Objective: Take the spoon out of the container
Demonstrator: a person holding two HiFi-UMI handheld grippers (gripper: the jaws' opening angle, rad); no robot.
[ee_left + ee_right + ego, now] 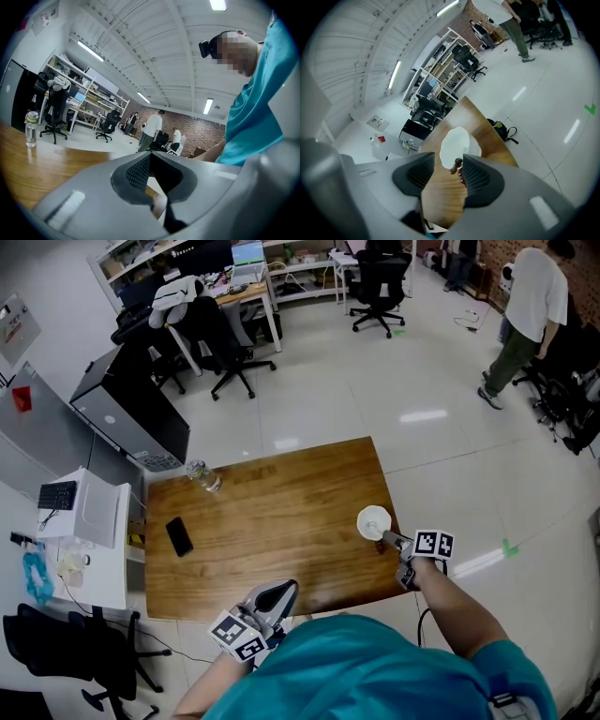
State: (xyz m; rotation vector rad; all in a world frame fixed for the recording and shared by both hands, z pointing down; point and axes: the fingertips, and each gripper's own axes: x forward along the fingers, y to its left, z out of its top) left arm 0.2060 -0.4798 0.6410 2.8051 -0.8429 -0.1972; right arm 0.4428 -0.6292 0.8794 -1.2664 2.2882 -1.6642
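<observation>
Right gripper [448,164] released, jaws wide apart, dark spoon [456,165] handle between them close to one pad, white container [457,143] just beyond, near right edge of table [272,521]; left gripper [279,594] clenched, empty

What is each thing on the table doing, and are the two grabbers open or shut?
container: upright, no lid.
spoon: handle pokes out of the container, between the right gripper's jaws, not squeezed.
right gripper: open.
left gripper: shut, nothing in it.
bottle: standing upright.
phone: lying flat, screen dark.
</observation>
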